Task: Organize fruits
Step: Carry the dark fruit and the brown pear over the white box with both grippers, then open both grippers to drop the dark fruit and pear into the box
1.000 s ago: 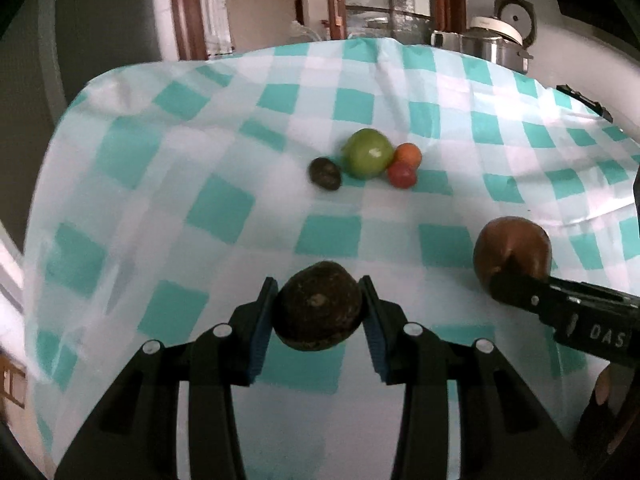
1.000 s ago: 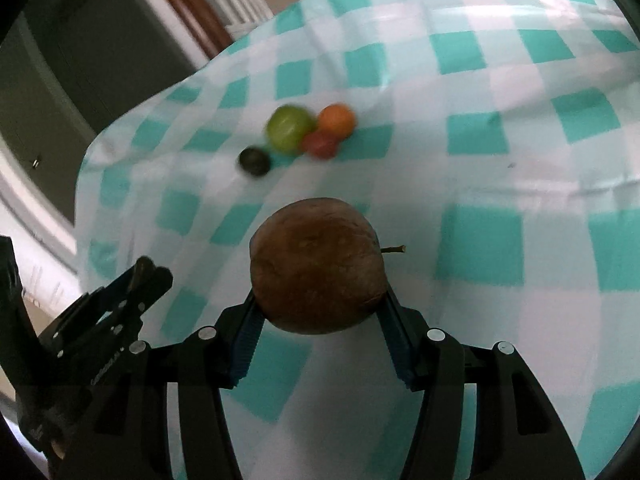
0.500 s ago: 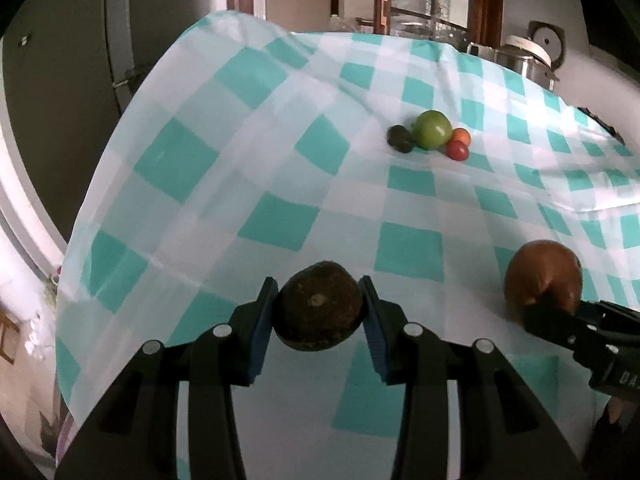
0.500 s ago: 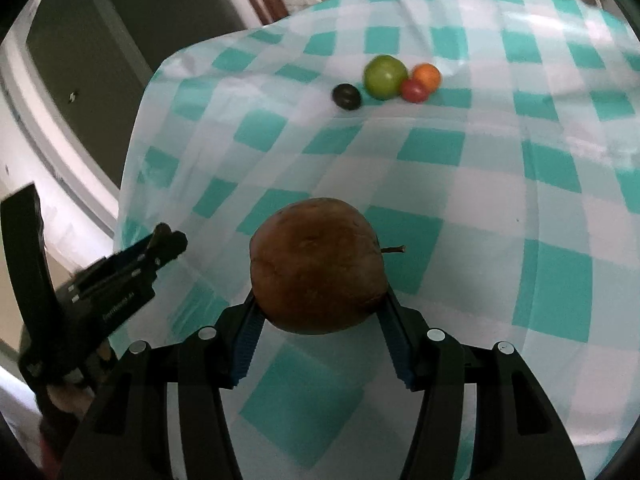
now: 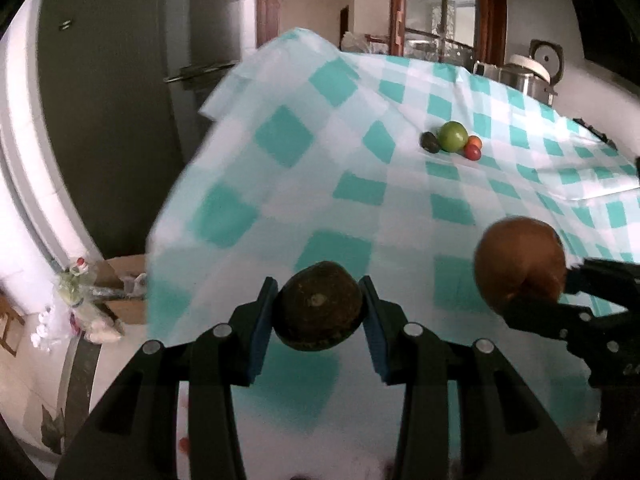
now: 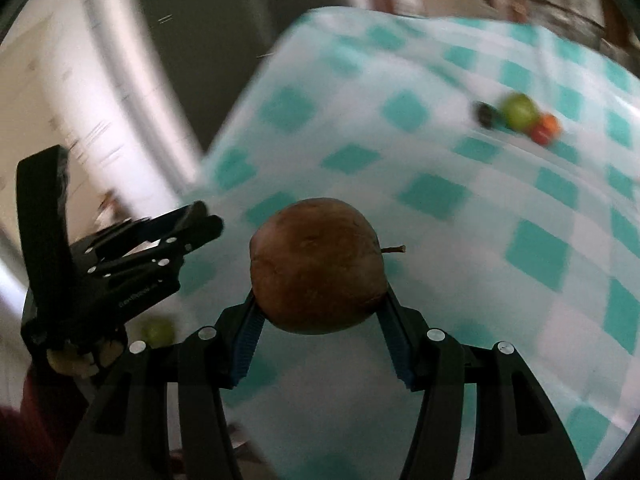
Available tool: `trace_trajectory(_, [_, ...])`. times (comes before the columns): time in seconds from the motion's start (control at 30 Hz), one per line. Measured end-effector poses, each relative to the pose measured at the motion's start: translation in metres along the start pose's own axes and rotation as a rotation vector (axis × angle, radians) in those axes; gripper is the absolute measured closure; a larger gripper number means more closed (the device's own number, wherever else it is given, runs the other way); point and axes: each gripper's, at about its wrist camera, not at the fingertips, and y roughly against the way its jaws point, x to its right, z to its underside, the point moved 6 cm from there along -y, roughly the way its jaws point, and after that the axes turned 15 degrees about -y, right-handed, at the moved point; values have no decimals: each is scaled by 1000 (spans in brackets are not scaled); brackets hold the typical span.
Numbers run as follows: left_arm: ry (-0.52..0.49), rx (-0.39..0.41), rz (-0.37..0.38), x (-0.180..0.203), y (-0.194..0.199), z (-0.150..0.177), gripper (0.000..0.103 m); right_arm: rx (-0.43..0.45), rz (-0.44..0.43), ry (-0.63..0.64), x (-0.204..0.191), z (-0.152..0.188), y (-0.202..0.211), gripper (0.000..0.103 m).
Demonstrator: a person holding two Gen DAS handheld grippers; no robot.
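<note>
right gripper (image 6: pixel 320 312) clamps brown fruit (image 6: pixel 318 266) above checked tablecloth (image 6: pixel 460 200); 4 small fruits (image 6: pixel 520 118) blurred near far edge; left gripper (image 6: pixel 200 220) at left.

Six fruits (image 5: pixel 452 136), two grippers (image 5: pixel 319 312), one tablecloth (image 5: pixel 400 200)

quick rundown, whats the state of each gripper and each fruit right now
left gripper: shut on the dark round fruit, held above the cloth
right gripper: shut on the brown apple, stem pointing right
green fruit: resting on the checkered cloth, in a cluster
small dark fruit: beside the green fruit
red fruit and orange fruit: on its other side
</note>
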Motion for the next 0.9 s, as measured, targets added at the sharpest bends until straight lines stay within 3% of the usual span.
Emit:
trace_trajectory(0.17, [48,-15,-52,-54,41,47,61,-97,-106,195,-69,36,-19,48])
trace_trajectory(0.3, [48,-168,-109,-93,34,102,61,-227,-133,336,-108,76,-49,48])
trace_trajectory(0.4, [43,-292,-103,-103,19,146,61,-349,-112,437,-126,113,-82,48])
trace_trajectory(0.57, [66,-480,-5,-102,-21,208,61,-576,-36,613,-142,186,-140,48])
trace_trajectory(0.7, [54,-659,18,-113,-57,245,61,-662,22,827,-160,234,-166,48])
trace_trajectory(0.77, [60,-708,44,-119,-69,253,61,-674,41,911,-168,246,-173,48])
trace_trajectory(0.9, [11,-800,18,-125,-82,267,61,-708,84,1000,-172,266,-186,48])
